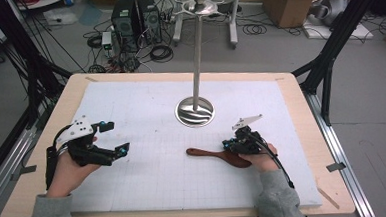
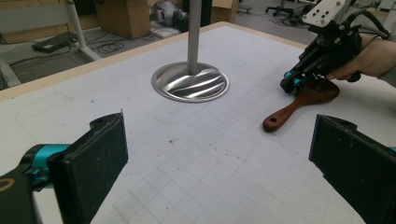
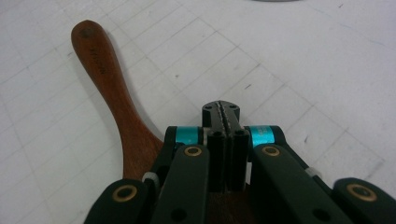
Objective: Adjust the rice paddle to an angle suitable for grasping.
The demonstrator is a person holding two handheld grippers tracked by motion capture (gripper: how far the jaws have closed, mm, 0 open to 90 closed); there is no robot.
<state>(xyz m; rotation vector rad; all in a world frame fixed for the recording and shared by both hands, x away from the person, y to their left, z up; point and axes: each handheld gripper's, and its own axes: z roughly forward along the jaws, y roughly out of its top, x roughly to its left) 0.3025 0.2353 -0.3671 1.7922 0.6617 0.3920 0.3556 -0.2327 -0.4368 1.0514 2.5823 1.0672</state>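
Wooden spoon's (image 3: 105, 88) bowl is hidden under the right gripper's (image 3: 221, 109) closed jaws.

The broad end of the wooden spoon (image 3: 122, 126) is covered by the right gripper (image 3: 223, 109) in the right gripper view, so contact there cannot be judged. The metal stand's (image 2: 191, 79) pole is cut off by the top edge of the left gripper view. The lettering stamped on the spoon's handle is too small to be read.

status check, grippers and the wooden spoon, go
Left gripper open, over bare mat. Right gripper shut, jaws together above wooden spoon lying flat; grip unclear. Metal stand behind, apart.
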